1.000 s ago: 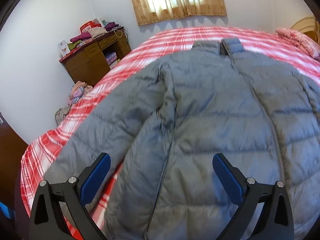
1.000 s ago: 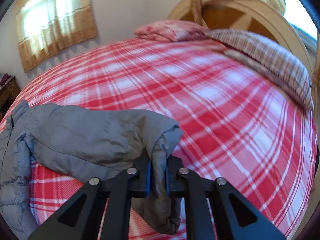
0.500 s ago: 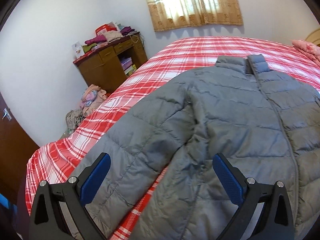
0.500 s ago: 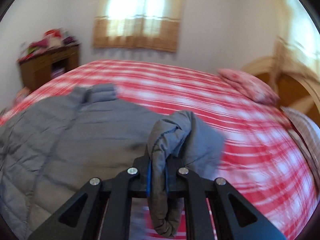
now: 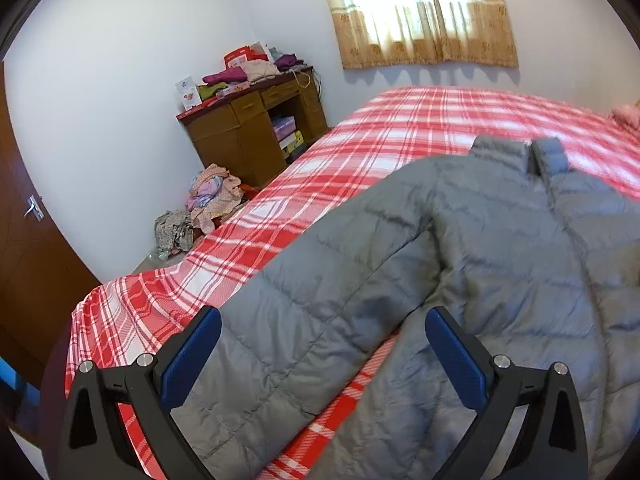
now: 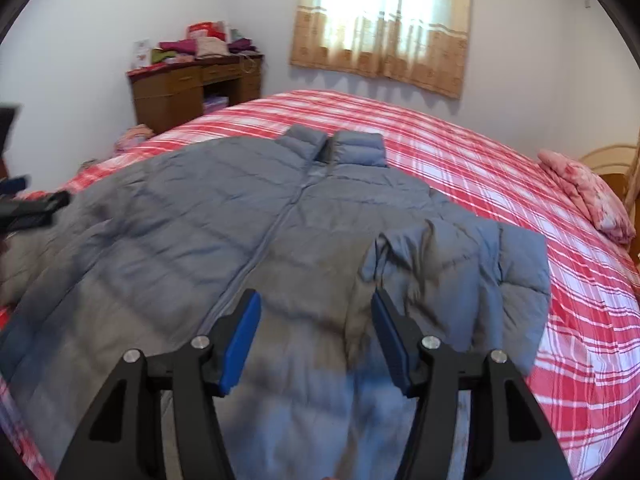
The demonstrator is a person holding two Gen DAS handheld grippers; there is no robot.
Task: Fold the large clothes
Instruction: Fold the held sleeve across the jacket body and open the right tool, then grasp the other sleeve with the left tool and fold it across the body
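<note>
1. The right gripper [image 6: 316,336] has its jaws apart and holds nothing; it hangs over the lower front of the jacket [image 6: 224,216].
2. Just beyond its right finger lies the right sleeve [image 6: 460,276], folded over onto the chest of the jacket, with the cuff end toward the gripper.
3. The left gripper [image 5: 322,354] also has its jaws wide apart and is empty. Between its blue pads [image 5: 192,354] the left sleeve [image 5: 304,320] is seen, spread out flat and going diagonally toward the lower left.
4. Only the right view shows the folded sleeve, the whole zipper line and the pink pillow [image 6: 588,192]. Only the left view shows the door [image 5: 24,264] and the bed [image 5: 360,160] corner.
5. The jacket lies front side up on the plaid bed. Its long axis goes from the hem, near the grippers, to the collar [image 6: 336,146], which points away toward the window [image 6: 380,20].
6. A desk [image 5: 248,128] with piled clothes stands in the far left corner.
</note>
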